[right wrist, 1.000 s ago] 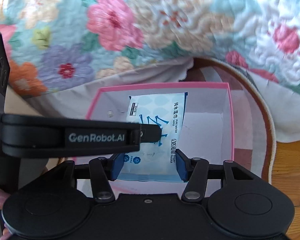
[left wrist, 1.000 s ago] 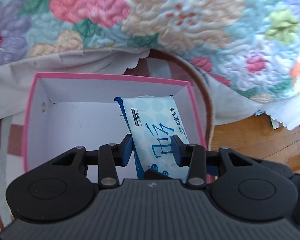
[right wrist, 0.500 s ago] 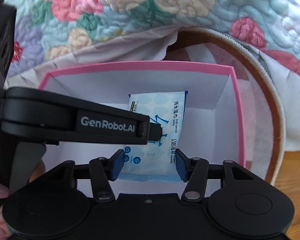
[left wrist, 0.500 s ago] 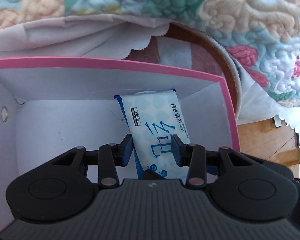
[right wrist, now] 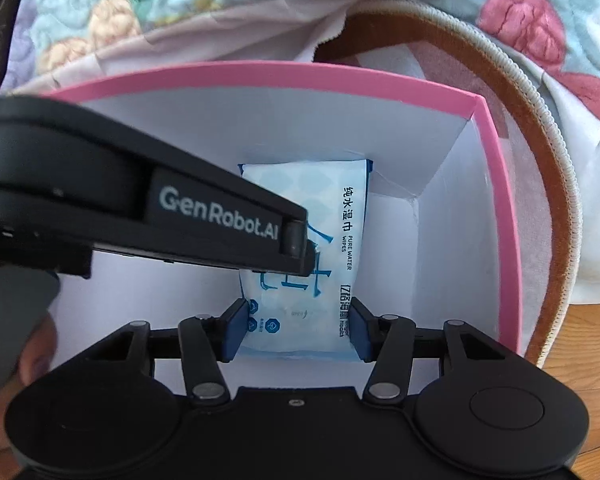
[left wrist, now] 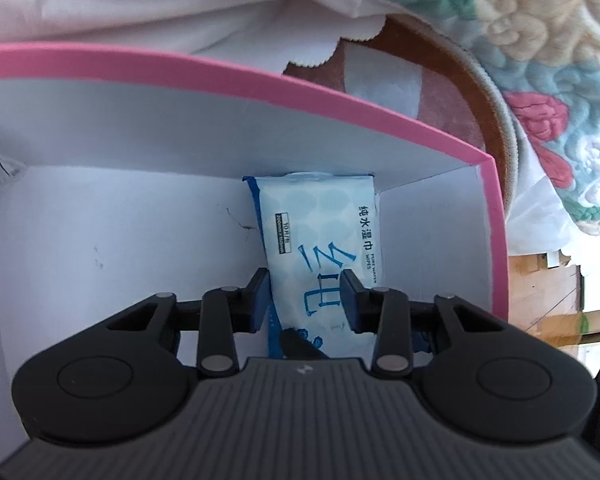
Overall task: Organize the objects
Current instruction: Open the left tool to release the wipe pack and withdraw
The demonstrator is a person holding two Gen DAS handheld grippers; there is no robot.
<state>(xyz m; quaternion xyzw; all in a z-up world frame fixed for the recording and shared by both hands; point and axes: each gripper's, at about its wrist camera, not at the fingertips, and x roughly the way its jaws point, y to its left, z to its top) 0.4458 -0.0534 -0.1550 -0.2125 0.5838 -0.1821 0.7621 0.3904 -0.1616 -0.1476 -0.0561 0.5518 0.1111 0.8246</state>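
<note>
A light blue pack of wet wipes (left wrist: 320,240) with dark blue lettering is held inside a pink-rimmed white box (left wrist: 340,104). Its far end reaches the box's back wall near the right corner. My left gripper (left wrist: 306,300) is shut on the pack's middle. My right gripper (right wrist: 296,330) is shut on the pack's near end; the pack (right wrist: 332,240) and the box's pink rim (right wrist: 500,200) show in the right wrist view. The left gripper's black body crosses the right wrist view from the left and hides part of the pack.
The box stands on a round rug with a brown border (right wrist: 540,160). A floral quilt (left wrist: 540,40) and its pale lining (left wrist: 180,4) hang behind the box. Wooden floor (right wrist: 588,340) shows at the right. A hand (right wrist: 36,356) holds the left gripper's handle.
Both grippers have gone down and forward into the box with the pack. The pack's far end now reaches the back wall. The box fills more of both views.
</note>
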